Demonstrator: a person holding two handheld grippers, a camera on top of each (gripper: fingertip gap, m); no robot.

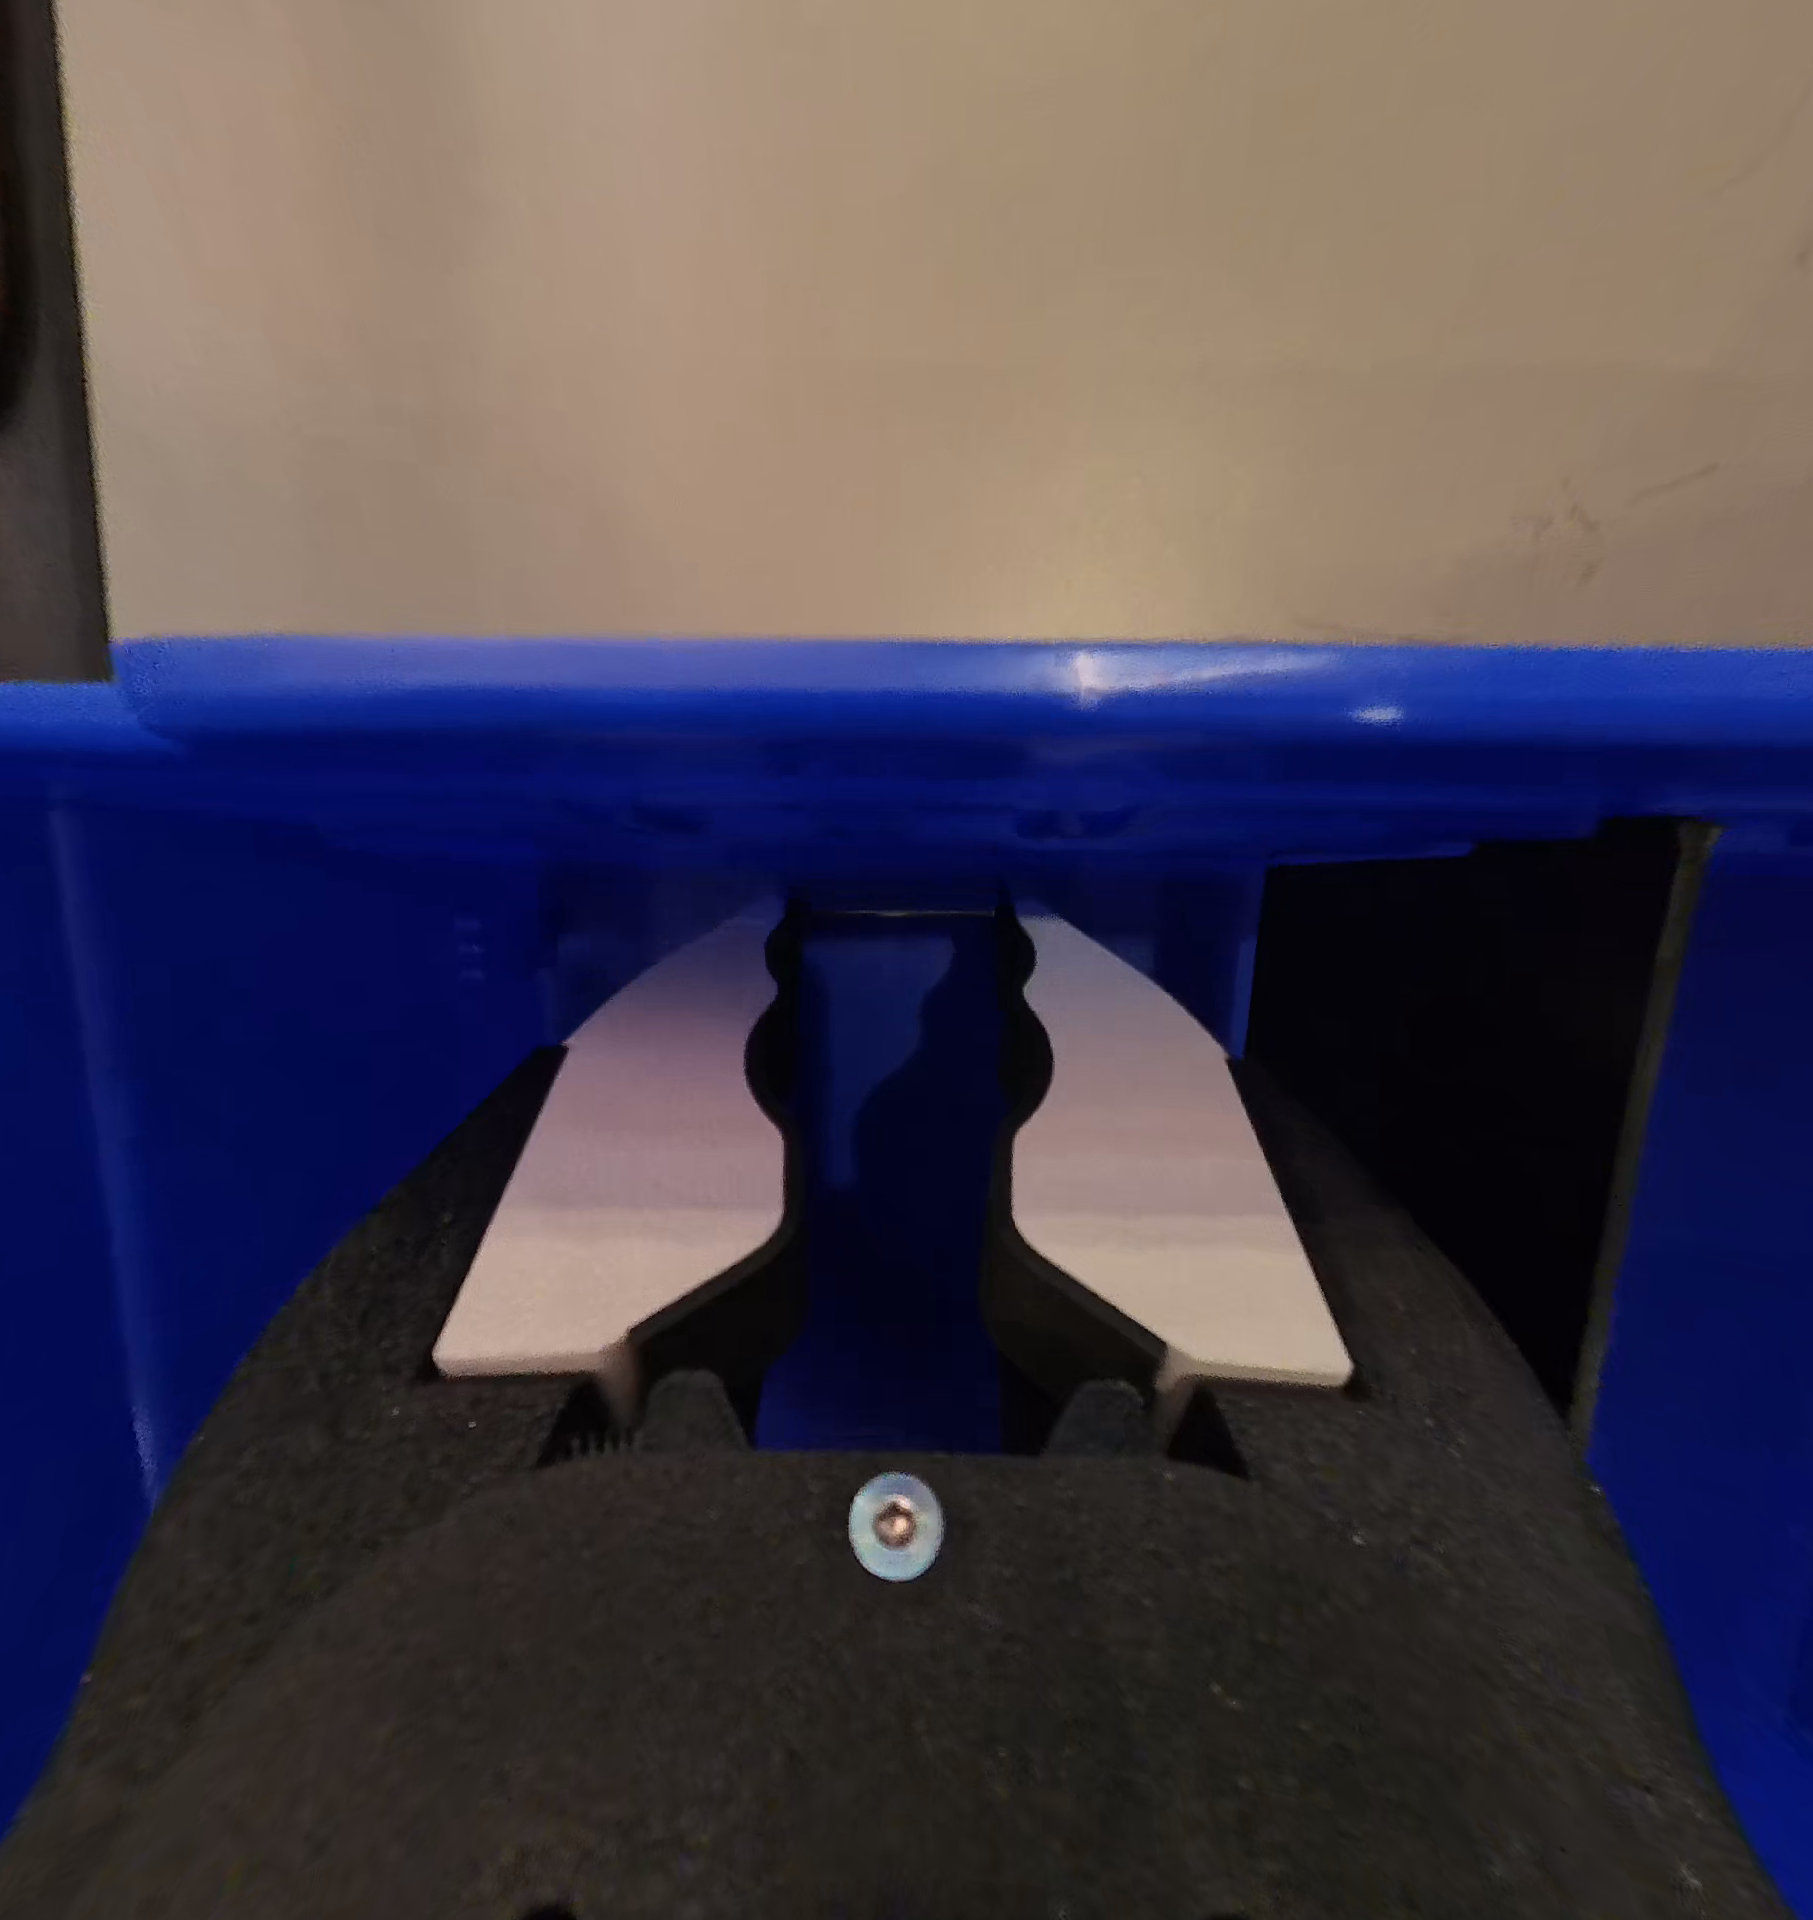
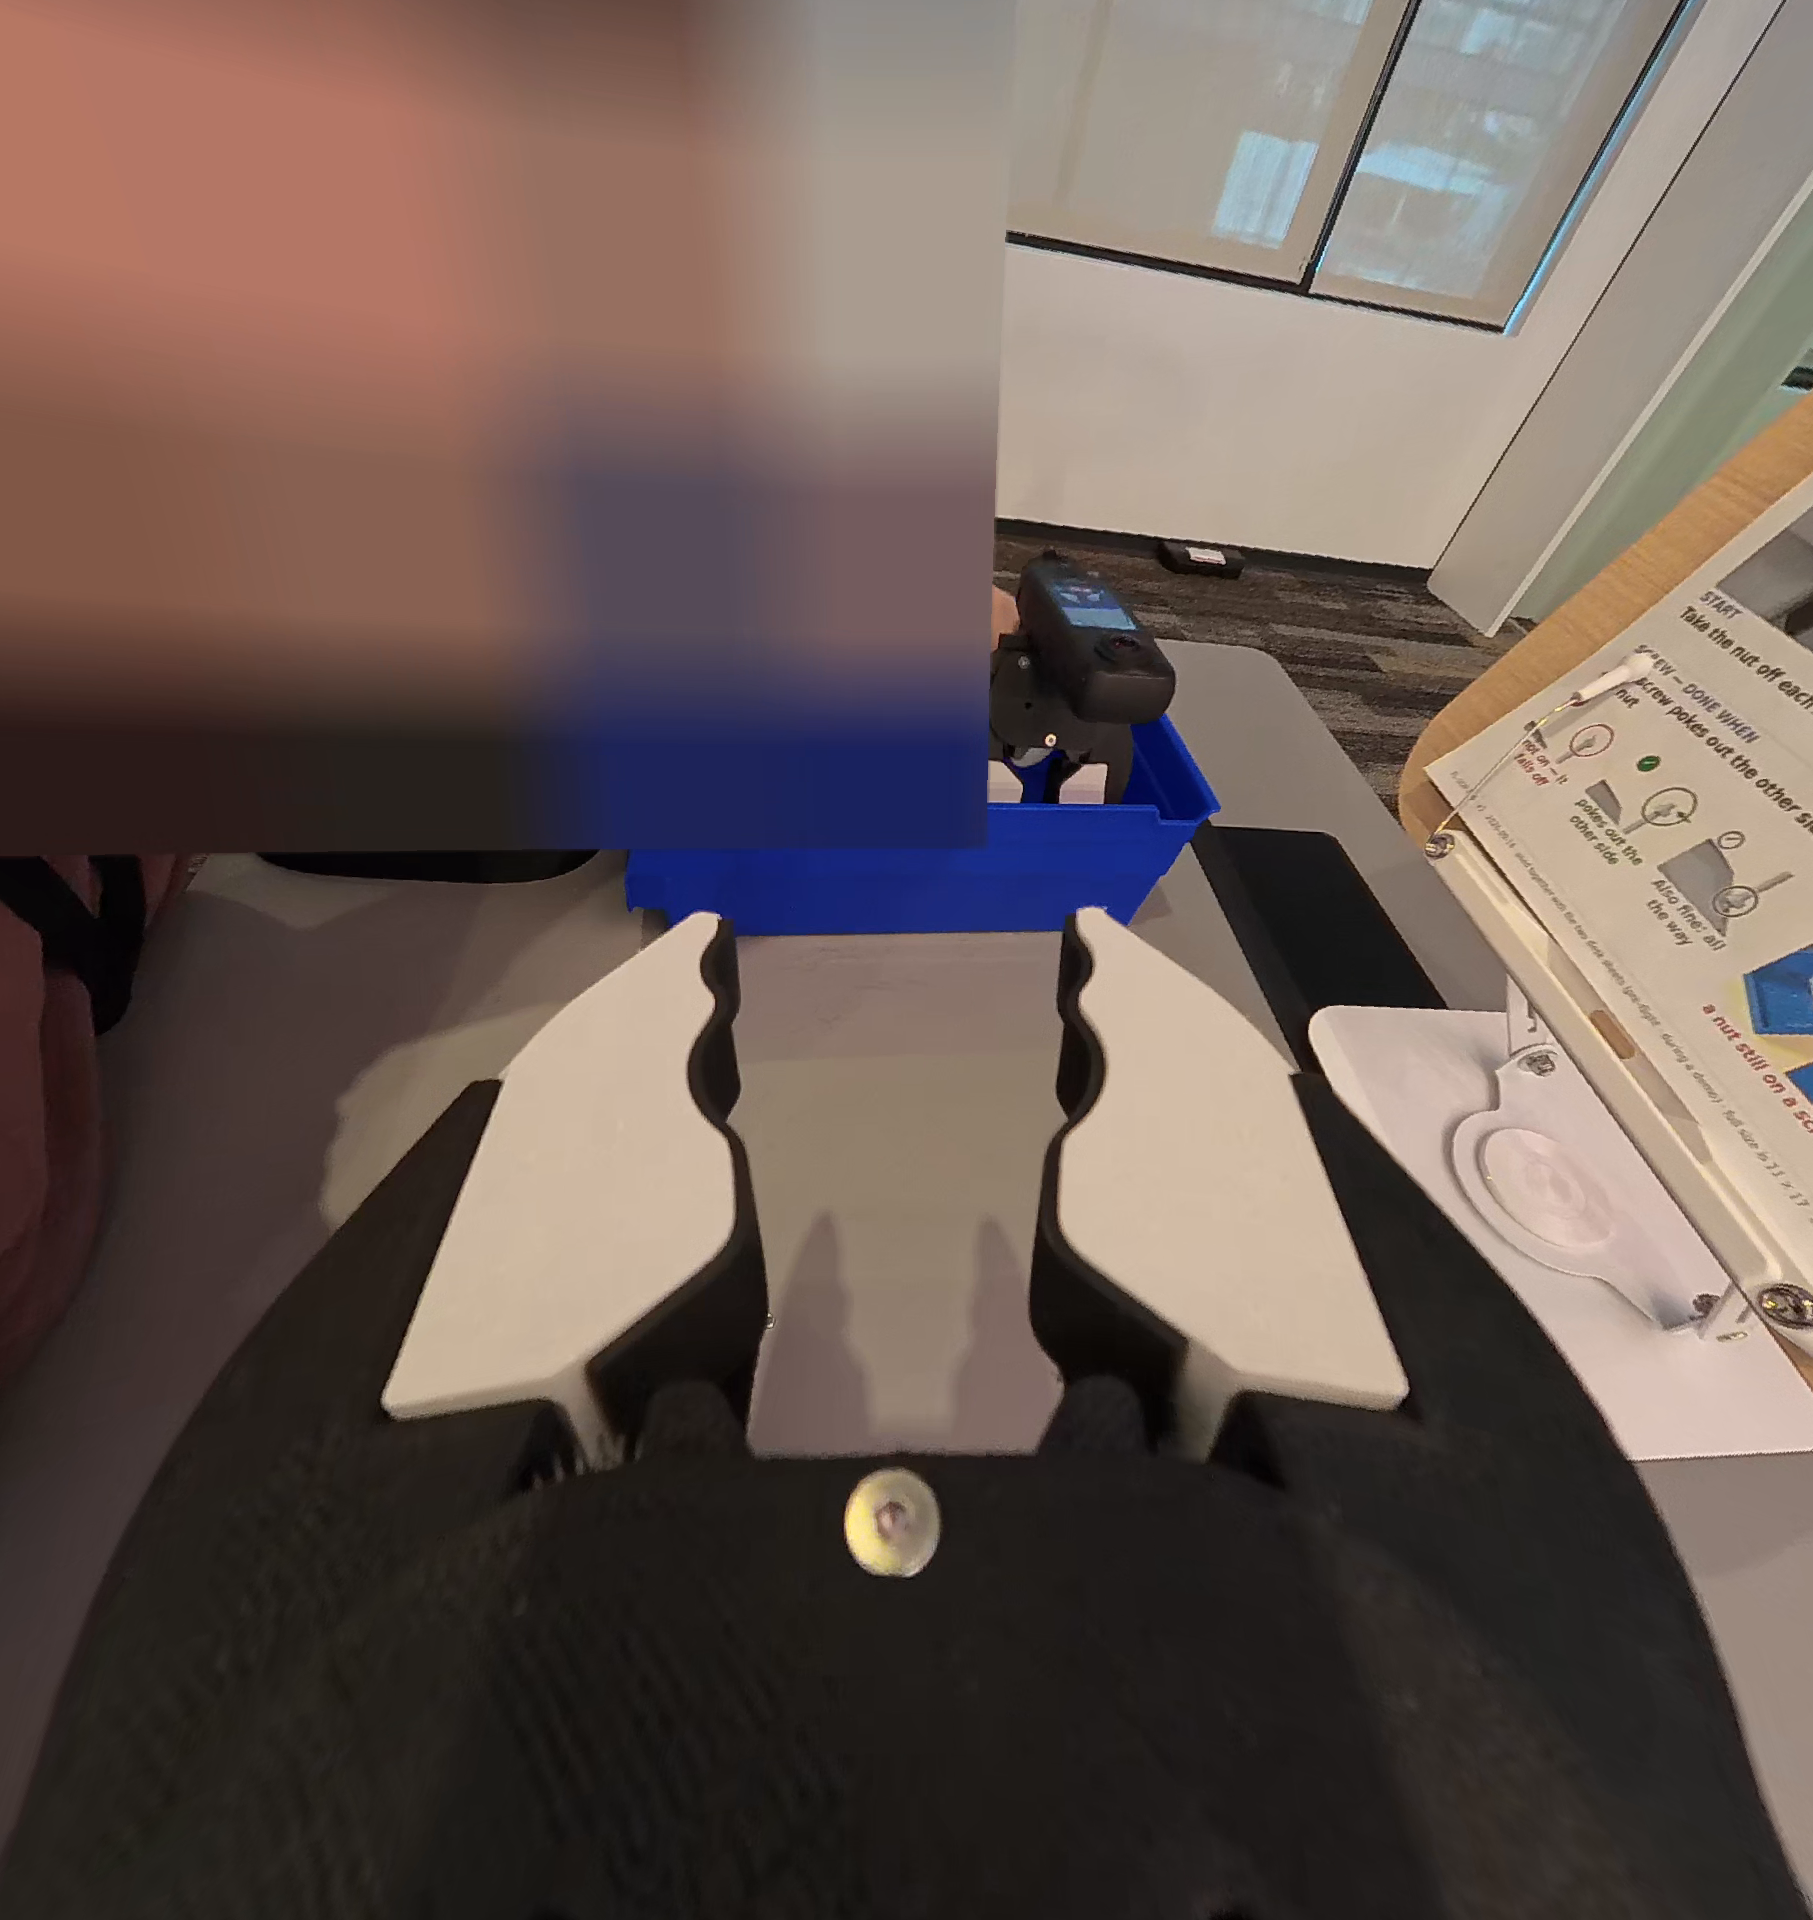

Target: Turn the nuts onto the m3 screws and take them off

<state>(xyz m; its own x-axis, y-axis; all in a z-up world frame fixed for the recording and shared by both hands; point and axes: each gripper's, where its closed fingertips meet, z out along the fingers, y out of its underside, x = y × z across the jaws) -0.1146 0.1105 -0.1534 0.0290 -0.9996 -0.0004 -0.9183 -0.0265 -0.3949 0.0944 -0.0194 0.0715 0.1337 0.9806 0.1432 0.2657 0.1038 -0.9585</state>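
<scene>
The left gripper [image 1: 897,925] reaches inside the blue bin [image 1: 258,1143], jaws narrowly parted, a thin sideways sliver seemingly between its tips, unidentifiable, while the right gripper [image 2: 897,935] hovers wide and empty above the grey table [image 2: 881,1143].

We see a smooth grey tabletop [image 2: 881,1049] beneath the gripper, dark patterned carpet [image 2: 1297,623] ahead, a plain white wall [image 2: 1193,416] beyond, black-framed windows [image 2: 1349,135] high to the right.

I can make out one thin, pale sliver [image 1: 886,913], level between my left gripper's [image 1: 897,930] tips, by the blue bin's [image 1: 258,1039] far wall; too small to tell screw from nut.
</scene>
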